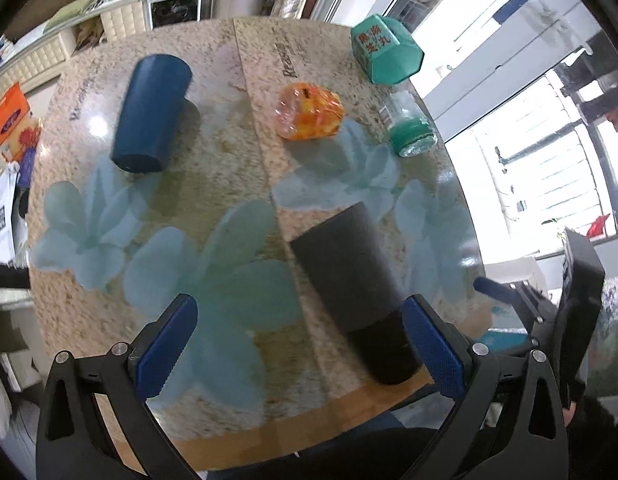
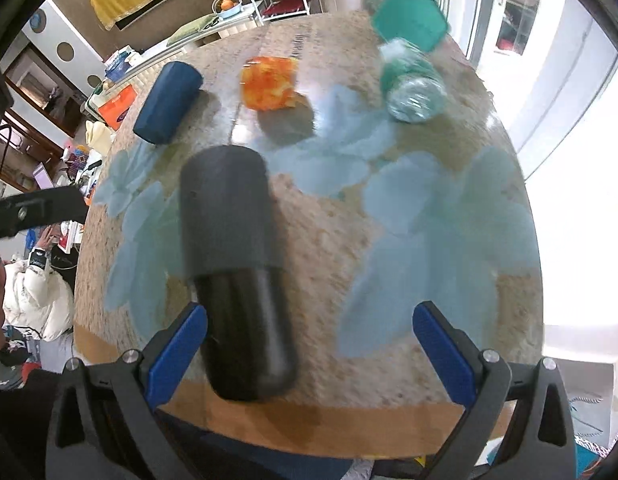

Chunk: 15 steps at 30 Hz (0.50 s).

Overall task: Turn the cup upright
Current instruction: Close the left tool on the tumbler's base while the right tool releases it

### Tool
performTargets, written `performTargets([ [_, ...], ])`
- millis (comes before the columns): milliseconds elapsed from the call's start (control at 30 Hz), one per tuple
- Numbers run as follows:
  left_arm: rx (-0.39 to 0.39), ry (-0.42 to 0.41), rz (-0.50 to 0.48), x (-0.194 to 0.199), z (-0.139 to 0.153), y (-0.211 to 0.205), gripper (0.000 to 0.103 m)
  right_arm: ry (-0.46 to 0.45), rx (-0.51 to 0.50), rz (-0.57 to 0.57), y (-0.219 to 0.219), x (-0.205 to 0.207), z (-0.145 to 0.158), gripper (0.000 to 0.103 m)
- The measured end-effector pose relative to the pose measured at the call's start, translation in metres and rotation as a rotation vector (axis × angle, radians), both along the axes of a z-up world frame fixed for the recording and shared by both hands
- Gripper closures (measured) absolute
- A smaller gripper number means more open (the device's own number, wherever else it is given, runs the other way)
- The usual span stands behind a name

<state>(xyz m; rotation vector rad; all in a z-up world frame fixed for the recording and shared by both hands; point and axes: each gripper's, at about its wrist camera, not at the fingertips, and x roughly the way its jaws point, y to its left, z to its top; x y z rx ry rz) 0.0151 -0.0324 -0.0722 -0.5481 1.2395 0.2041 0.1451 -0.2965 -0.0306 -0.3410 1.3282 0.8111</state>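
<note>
A black cup (image 1: 355,280) with a grey sleeve lies on its side near the front edge of the round table (image 1: 229,184). It also shows in the right wrist view (image 2: 237,268). My left gripper (image 1: 301,344) is open and empty, above the table, with the cup's black end just inside its right finger. My right gripper (image 2: 313,348) is open and empty, with the cup's black end beside its left finger. A blue cup (image 1: 151,114) lies on its side further back; it also shows in the right wrist view (image 2: 169,102).
An orange plastic-wrapped item (image 1: 311,110) lies mid-table. A green box (image 1: 385,50) and a clear bottle with a green band (image 1: 409,124) lie at the back right. The right gripper's body (image 1: 573,300) shows at the left view's right edge. Furniture surrounds the table.
</note>
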Motion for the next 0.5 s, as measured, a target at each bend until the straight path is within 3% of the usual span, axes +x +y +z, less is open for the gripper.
performTargets([
  [167,-0.054,0.067,0.066,0.027,-0.011,-0.021,0.0,0.035,0.018,0.003,-0.04,0.02,0.007,0.0],
  [500,-0.111,0.235,0.224,0.062,-0.059,-0.034,0.0,0.125,0.029,0.036,-0.084,0.055,-0.011,0.0],
])
